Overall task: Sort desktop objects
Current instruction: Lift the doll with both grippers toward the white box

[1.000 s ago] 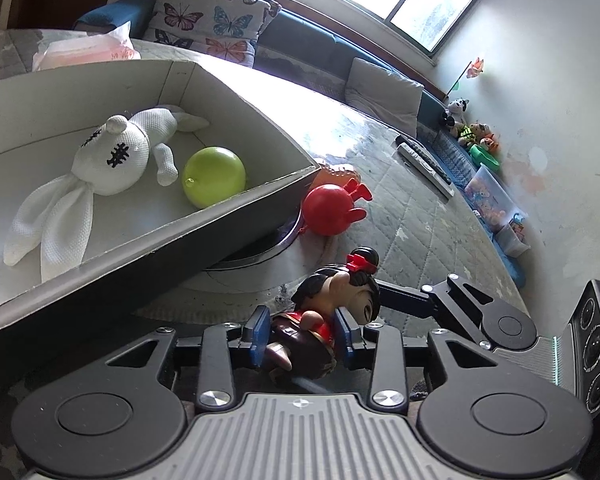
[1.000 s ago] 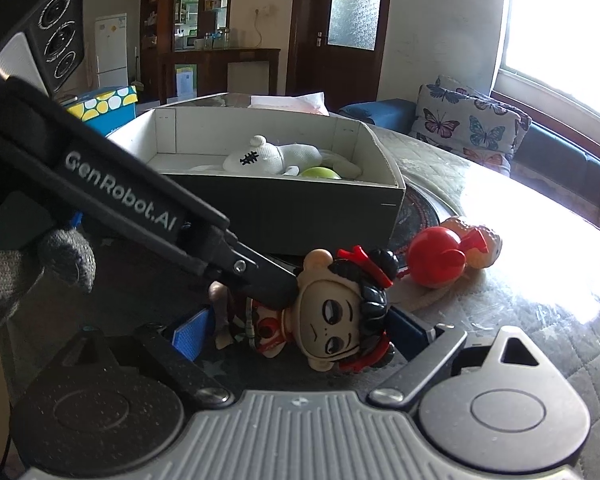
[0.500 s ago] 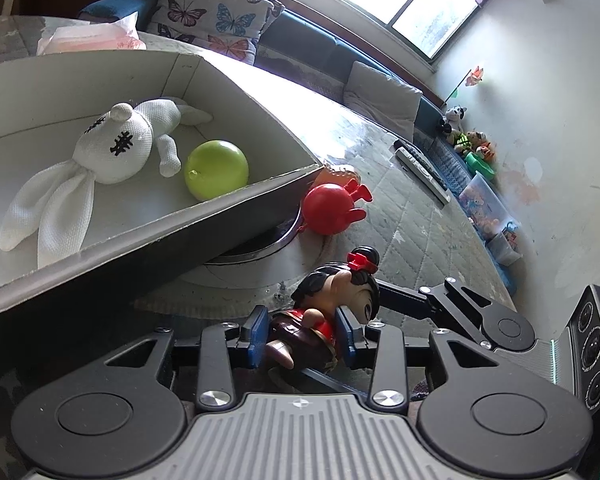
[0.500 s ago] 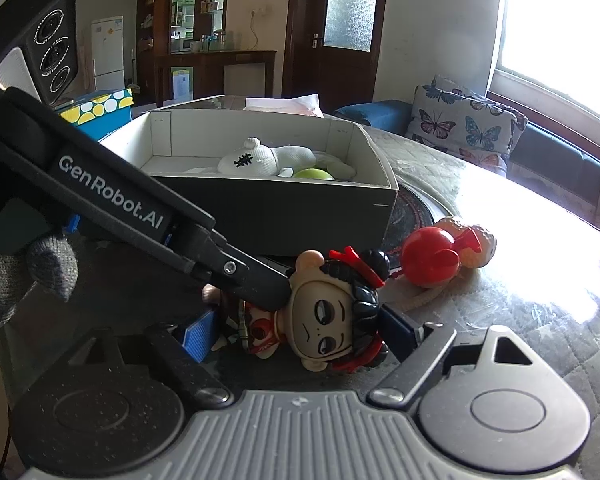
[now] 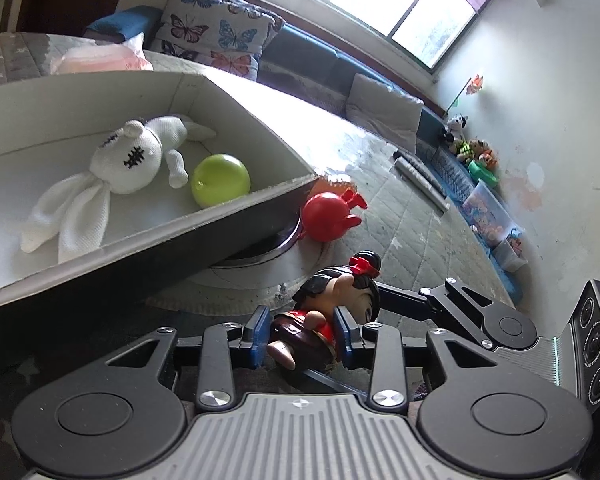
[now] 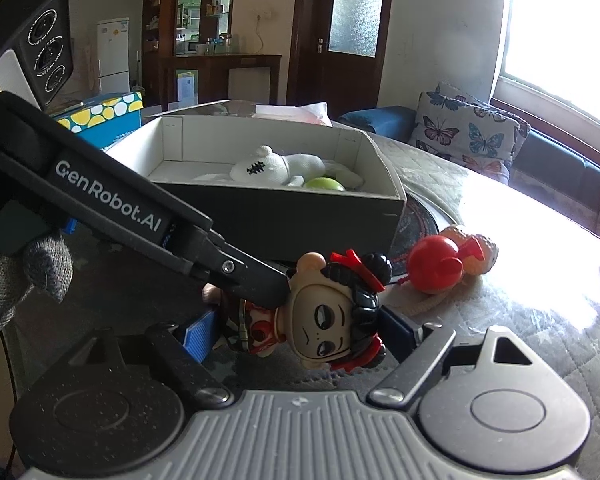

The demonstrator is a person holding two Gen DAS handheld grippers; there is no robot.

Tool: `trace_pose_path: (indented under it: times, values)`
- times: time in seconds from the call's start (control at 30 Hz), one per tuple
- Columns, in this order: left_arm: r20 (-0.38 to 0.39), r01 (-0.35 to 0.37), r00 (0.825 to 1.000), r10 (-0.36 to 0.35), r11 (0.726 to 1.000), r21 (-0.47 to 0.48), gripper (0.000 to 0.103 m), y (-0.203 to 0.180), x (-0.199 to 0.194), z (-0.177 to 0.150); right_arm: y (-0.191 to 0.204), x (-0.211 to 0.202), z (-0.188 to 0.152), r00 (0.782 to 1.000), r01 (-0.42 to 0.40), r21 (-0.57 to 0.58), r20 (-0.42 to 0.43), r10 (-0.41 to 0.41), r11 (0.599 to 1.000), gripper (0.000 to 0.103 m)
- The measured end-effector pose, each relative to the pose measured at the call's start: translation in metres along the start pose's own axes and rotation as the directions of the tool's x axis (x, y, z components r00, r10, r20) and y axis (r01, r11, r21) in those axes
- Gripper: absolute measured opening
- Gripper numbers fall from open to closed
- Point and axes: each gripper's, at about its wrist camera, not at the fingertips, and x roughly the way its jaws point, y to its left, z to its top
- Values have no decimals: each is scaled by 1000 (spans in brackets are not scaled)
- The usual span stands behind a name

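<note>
A doll figure (image 5: 324, 320) with black hair and a red bow lies on the table. My left gripper (image 5: 301, 334) is shut on its body; it also shows in the right wrist view (image 6: 260, 284). My right gripper (image 6: 300, 336) is open around the doll (image 6: 324, 320), with blue pads on either side. The open white box (image 5: 220, 216) holds a white plush rabbit (image 5: 116, 168) and a green ball (image 5: 220, 180). A red ball toy (image 5: 326, 216) lies by the box corner, with an orange toy (image 6: 478, 254) behind it.
The box (image 6: 284, 216) rests on a round metal stand (image 5: 276, 248) on the quilted table. Two remotes (image 5: 420, 180) lie farther along the table. A blue dotted box (image 6: 104, 116) stands behind. A sofa with butterfly pillows (image 5: 216, 40) is beyond the table.
Both grippers and the doll have shifted slightly; the left wrist view now looks a little higher over the box. The left grip on the doll is unchanged.
</note>
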Motion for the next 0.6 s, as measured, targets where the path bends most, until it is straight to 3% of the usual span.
trace_pose_path:
  times: [0.27, 0.6]
  values:
    - [100, -1, 995, 1, 1000, -2, 37, -2, -31, 14, 8, -10, 30, 998, 5, -57, 68, -1, 998, 85]
    - [236, -59, 970, 62, 998, -19, 37, 16, -69, 58, 20, 6, 93, 987, -19, -135, 156, 40, 991, 85]
